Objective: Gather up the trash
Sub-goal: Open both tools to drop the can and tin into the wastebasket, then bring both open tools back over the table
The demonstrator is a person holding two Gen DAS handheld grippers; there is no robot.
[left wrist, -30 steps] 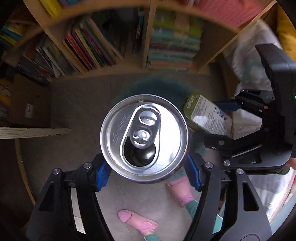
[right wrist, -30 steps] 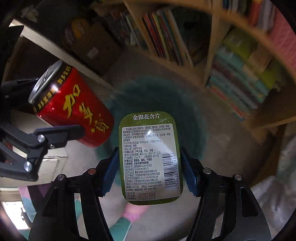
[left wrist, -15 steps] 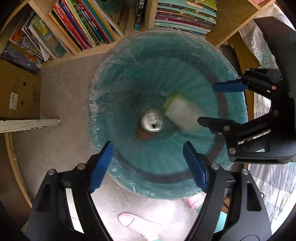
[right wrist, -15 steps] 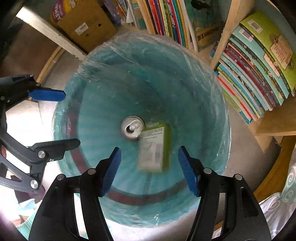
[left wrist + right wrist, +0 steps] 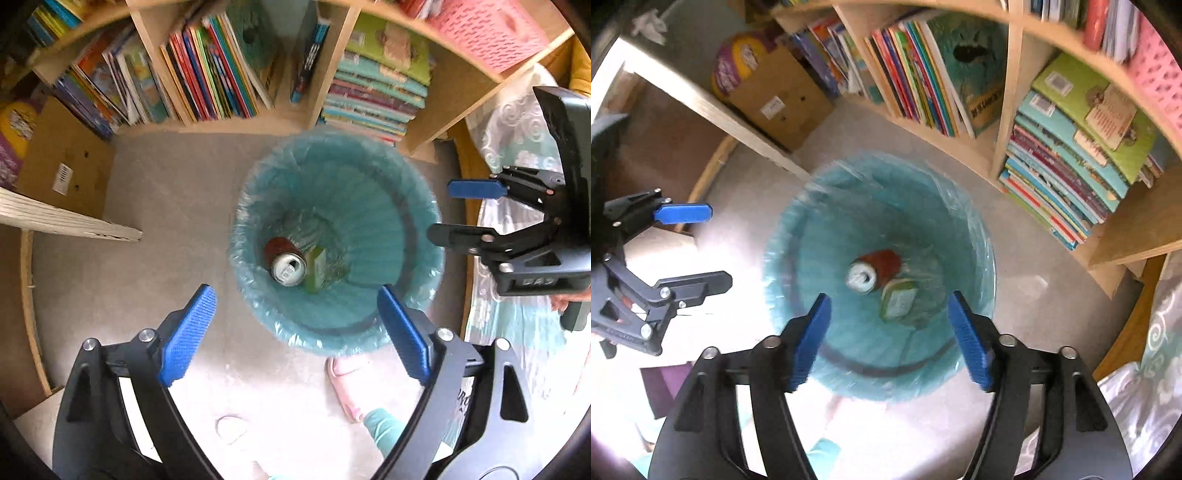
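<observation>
A teal bin lined with clear plastic (image 5: pixel 369 206) (image 5: pixel 820 229) stands on the grey floor below both grippers. A red drink can (image 5: pixel 285 260) (image 5: pixel 873 270) and a green box (image 5: pixel 316 268) (image 5: pixel 898 303) lie side by side at its bottom. My left gripper (image 5: pixel 295 332) is open and empty, high above the bin's near rim. My right gripper (image 5: pixel 892 338) is open and empty above the bin; it also shows at the right of the left wrist view (image 5: pixel 465 210). The left gripper shows at the left of the right wrist view (image 5: pixel 690 247).
A wooden bookshelf full of books (image 5: pixel 229 74) (image 5: pixel 1071 155) stands behind the bin. A cardboard box (image 5: pixel 62 162) (image 5: pixel 775 99) sits at the left. A bed with patterned cover (image 5: pixel 517 140) is at the right. The person's pink slipper (image 5: pixel 347 384) is near the bin.
Both grippers opened and let go of the can and the green box, which fell to the bottom of the bin. Both grippers have since risen higher above the bin.
</observation>
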